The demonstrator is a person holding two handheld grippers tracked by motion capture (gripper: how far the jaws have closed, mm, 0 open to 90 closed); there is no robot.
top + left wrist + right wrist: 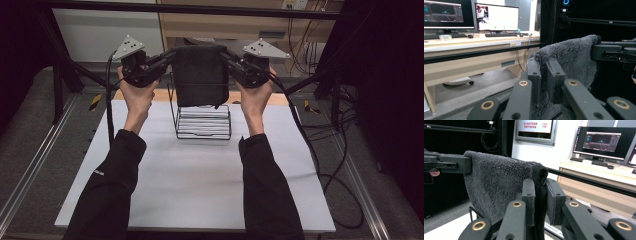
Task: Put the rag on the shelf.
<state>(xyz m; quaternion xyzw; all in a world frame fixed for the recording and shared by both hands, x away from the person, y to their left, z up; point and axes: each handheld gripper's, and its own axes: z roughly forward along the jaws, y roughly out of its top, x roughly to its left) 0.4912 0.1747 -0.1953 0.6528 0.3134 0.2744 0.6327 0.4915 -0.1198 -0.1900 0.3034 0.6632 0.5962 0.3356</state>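
High view: dark grey fluffy terry towel hangs above the black wire rack near the white tabletop's far edge.
Left gripper view: left gripper pinches one top corner.
Right gripper view: right gripper pinches the other. Soft, light, limp; the corners look best for holding.

Black sleeves, black tools, seemingly brass-ringed screws.

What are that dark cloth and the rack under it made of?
The dark grey towel, held up by the left gripper and right gripper, looks like fluffy terry or fleece: its pile is fuzzy. The rack seems thin black metal wire, with open, slim bars.
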